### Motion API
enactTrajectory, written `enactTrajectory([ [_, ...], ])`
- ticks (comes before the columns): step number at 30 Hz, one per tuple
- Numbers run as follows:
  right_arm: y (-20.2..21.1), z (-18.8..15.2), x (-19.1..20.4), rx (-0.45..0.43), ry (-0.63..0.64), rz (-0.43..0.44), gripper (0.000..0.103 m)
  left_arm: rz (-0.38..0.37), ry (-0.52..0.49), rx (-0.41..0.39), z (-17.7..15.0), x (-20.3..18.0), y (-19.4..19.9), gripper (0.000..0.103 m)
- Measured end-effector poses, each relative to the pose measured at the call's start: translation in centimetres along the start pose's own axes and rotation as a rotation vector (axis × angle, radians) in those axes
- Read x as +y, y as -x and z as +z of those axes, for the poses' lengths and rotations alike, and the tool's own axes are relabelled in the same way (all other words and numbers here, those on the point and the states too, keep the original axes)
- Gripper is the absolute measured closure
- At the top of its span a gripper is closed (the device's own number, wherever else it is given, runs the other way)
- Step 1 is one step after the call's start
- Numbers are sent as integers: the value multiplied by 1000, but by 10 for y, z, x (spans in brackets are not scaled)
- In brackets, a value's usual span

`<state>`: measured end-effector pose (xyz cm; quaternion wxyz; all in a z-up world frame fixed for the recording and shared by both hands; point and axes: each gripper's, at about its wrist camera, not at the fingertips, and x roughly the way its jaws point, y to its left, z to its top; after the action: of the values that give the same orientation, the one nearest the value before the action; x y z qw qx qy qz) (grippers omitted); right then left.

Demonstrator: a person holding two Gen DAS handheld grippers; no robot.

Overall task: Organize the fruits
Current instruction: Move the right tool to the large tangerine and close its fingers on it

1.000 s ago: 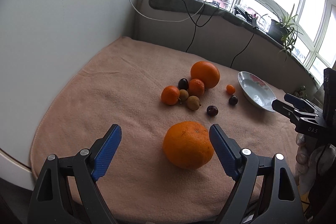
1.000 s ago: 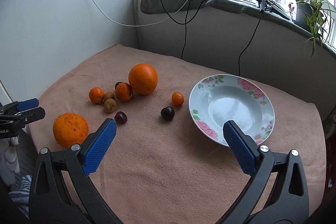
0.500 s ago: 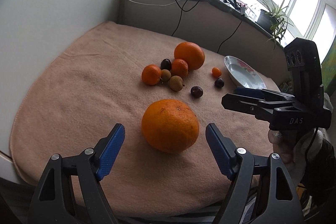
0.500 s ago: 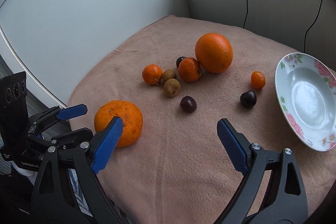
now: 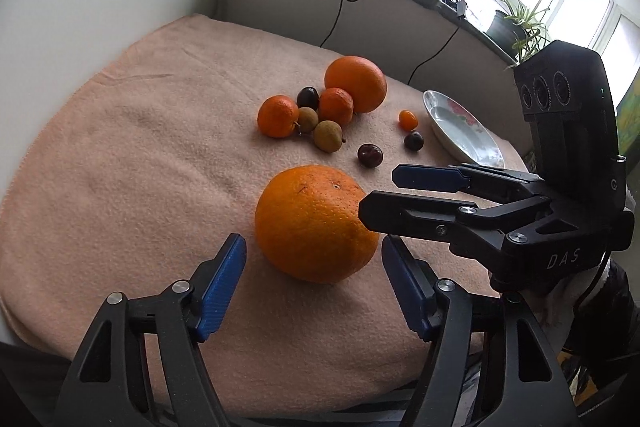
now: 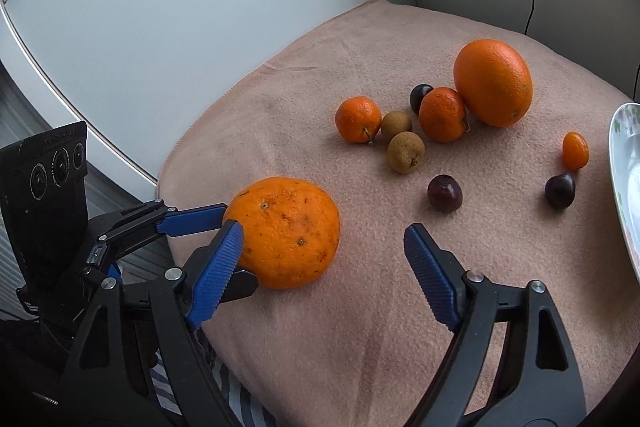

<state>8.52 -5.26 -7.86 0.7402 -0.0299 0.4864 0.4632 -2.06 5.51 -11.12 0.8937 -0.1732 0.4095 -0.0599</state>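
Note:
A big rough-skinned orange [image 5: 316,223] lies on the peach cloth [image 5: 140,167] near its front edge. My left gripper [image 5: 314,267] straddles it; its jaws are closing, and a sliver of cloth still shows between each blue pad and the peel. My right gripper [image 6: 324,255] comes in from the side, also closing, its left pad [image 6: 218,267] beside the orange [image 6: 286,231] and its right pad well clear. A flowered white plate [image 5: 464,131] sits at the far right.
Farther back lie a smooth large orange [image 5: 356,83], two mandarins [image 5: 278,117], two brown longans [image 5: 328,135], three dark cherries [image 5: 370,155] and a kumquat [image 5: 408,119]. A white wall runs on the left, with cables and a windowsill behind.
Both pairs of jaws have narrowed. The right gripper swung left from the plate to the near orange. The left gripper closed in on that orange.

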Motion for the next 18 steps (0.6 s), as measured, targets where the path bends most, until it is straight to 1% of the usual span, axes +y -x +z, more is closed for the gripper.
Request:
enactTrajectory([
  [7,-8,2,3,22,-7,48,19,-10,4,12,0,2,-5,34],
  [11,-14,1,7,42,-1,67,20,-17,1,21,1,2,-9,38],
  [17,-23,1,8,68,-12,100,20,-31,7,28,0,4,-10,38],
  [18,-24,1,9,71,-14,104,21,-31,6,28,0,4,-10,38],
])
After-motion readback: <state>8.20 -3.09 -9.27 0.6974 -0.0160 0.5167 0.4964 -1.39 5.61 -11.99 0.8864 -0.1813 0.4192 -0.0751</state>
